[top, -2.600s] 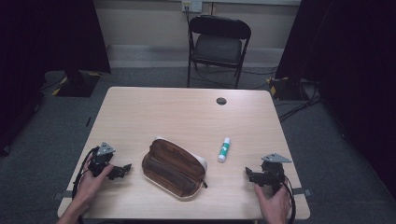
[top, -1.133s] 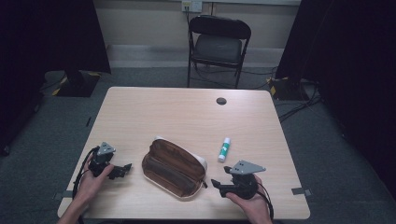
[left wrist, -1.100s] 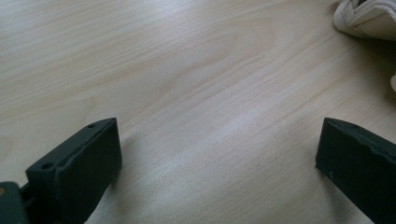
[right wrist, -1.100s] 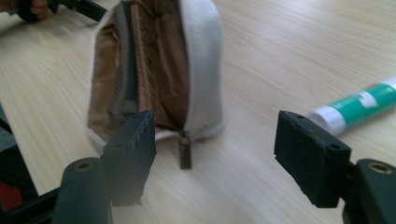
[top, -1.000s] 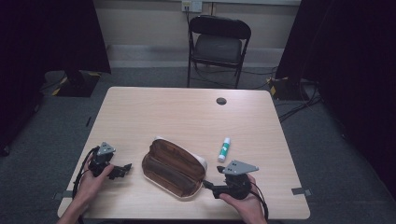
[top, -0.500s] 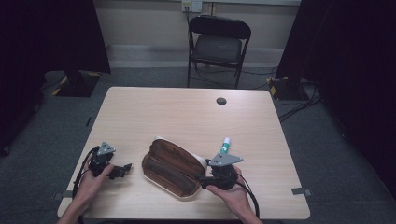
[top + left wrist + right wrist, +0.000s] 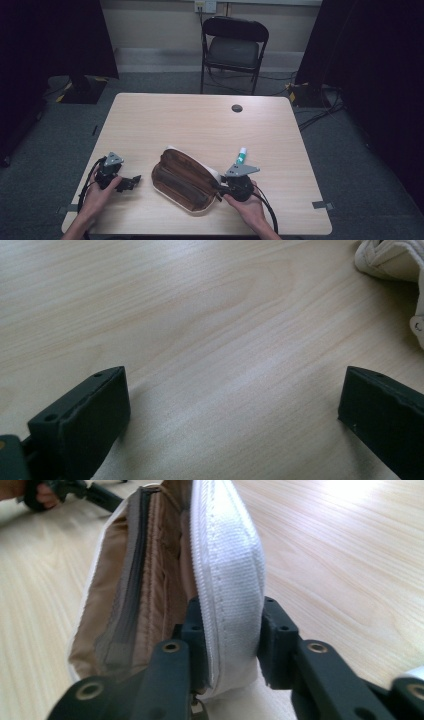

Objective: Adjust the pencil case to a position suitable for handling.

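Right tool (image 7: 232, 630) has moved in and is now clamping the white edge of the brown fabric zip pouch (image 7: 182, 179); left tool (image 7: 235, 410) is idling open on the tabletop (image 7: 200, 125). Opening looks next.

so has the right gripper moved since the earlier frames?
Yes. The right gripper went left from the table's right edge to the brown and white zip pouch, jaws clamped on its white edge.

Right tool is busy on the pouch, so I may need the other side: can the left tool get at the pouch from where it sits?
Probably yes. The left tool rests open beside the pouch, with bare table between them.
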The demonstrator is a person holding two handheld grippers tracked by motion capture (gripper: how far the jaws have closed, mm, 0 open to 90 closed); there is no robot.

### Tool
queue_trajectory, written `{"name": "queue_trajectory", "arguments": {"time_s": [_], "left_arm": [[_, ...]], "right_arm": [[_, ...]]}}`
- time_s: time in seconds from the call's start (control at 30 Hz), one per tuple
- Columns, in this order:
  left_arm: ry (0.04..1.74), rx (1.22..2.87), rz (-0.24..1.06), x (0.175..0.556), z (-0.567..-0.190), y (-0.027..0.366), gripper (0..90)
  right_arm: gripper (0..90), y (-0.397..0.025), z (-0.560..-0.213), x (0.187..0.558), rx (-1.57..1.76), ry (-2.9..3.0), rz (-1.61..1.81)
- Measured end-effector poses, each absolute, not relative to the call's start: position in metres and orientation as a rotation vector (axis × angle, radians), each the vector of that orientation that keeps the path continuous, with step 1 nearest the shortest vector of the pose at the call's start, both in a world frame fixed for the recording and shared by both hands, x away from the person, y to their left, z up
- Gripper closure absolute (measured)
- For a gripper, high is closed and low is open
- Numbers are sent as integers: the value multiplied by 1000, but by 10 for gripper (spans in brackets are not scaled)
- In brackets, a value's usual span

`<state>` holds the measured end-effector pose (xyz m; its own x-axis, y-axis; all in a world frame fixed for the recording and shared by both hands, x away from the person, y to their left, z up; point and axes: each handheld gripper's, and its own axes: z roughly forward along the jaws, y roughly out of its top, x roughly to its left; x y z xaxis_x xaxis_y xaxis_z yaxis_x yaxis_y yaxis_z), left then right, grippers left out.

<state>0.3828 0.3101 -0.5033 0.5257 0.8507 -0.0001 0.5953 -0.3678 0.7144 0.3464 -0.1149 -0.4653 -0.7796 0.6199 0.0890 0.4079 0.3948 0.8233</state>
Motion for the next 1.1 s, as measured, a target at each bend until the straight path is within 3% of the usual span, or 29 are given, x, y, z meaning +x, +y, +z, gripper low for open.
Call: {"name": "queue_trajectory", "arguments": {"time_s": [0.57, 1.1], "left_arm": [[1168, 2099, 491, 383, -503, 310, 0], [1168, 2099, 490, 383, -503, 310, 0]], "right_arm": [[758, -132, -461, 346, 819, 2488, 1388], [693, -143, -460, 371, 915, 2393, 1339]]}}
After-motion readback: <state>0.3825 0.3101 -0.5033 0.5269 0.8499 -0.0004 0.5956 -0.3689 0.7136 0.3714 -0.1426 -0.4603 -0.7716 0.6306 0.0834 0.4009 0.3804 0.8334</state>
